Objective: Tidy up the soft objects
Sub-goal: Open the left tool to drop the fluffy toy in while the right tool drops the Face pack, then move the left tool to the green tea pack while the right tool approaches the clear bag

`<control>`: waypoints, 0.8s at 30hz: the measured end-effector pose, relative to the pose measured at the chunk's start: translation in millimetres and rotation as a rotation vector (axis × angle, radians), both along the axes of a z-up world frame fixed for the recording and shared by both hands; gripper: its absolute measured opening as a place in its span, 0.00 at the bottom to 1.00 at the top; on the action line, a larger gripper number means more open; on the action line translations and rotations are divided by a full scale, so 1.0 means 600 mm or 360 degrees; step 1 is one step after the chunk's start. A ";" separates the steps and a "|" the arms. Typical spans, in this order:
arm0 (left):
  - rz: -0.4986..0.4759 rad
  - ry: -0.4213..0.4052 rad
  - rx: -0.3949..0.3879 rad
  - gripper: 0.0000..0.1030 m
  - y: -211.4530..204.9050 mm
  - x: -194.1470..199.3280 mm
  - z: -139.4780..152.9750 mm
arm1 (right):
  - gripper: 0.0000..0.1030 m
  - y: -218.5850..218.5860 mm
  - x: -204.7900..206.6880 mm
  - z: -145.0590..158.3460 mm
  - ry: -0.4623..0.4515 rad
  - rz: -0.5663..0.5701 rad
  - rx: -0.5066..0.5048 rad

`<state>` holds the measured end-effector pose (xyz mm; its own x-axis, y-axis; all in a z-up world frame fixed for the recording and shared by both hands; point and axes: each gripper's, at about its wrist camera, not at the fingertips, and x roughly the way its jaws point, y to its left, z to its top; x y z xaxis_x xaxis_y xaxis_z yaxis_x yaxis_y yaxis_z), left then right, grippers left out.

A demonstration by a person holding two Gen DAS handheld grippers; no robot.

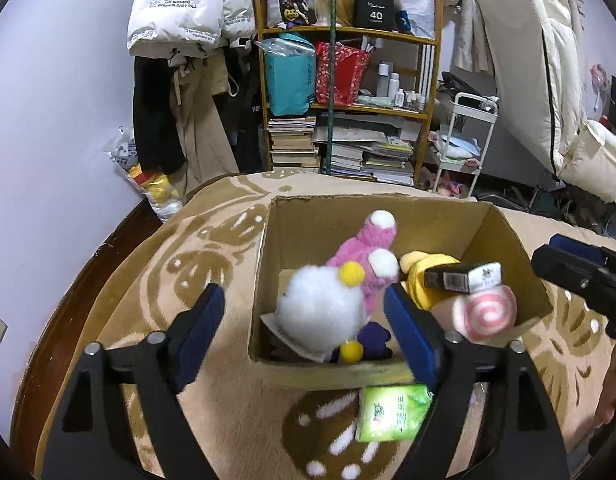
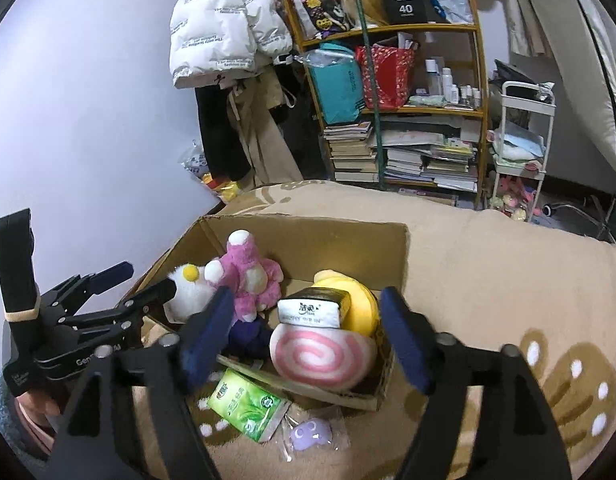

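Observation:
A cardboard box [image 1: 504,236] [image 2: 308,236] sits on a tan blanket and holds a white plush [image 1: 320,312] [image 2: 186,292], a pink plush [image 1: 364,256] [image 2: 248,276], a yellow plush [image 1: 422,276] [image 2: 362,300], a purple plush [image 2: 248,336], a pink-swirl roll plush [image 1: 488,314] [image 2: 320,356] and a black-white sushi plush [image 1: 464,276] [image 2: 312,308]. My left gripper [image 1: 304,336] [image 2: 140,276] is open and empty above the box's near left side. My right gripper [image 2: 308,340] is open and empty over the roll plush. A green tissue pack [image 1: 392,412] [image 2: 248,404] and a bagged purple toy [image 2: 310,434] lie in front of the box.
The tan patterned blanket [image 2: 508,280] covers the bed. Behind stand a wooden bookshelf [image 1: 348,80] with books and bags, hanging coats [image 1: 180,16], a white trolley [image 1: 464,140] and a cream mattress [image 1: 548,60] leaning on the wall.

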<state>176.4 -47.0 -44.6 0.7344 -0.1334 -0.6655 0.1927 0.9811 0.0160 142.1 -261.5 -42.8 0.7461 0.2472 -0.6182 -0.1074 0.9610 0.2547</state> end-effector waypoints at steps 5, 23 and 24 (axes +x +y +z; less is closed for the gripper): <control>-0.0007 0.0010 0.0017 0.85 0.005 -0.029 0.001 | 0.99 0.003 -0.034 0.013 -0.0029 -0.0017 -0.0051; 0.0022 0.0138 -0.0024 0.95 0.038 -0.120 0.001 | 1.00 -0.001 -0.134 0.007 0.0020 -0.0099 -0.0066; 0.0013 0.0153 -0.0030 0.95 0.038 -0.122 0.000 | 1.00 -0.002 -0.138 0.005 0.0031 -0.0102 -0.0060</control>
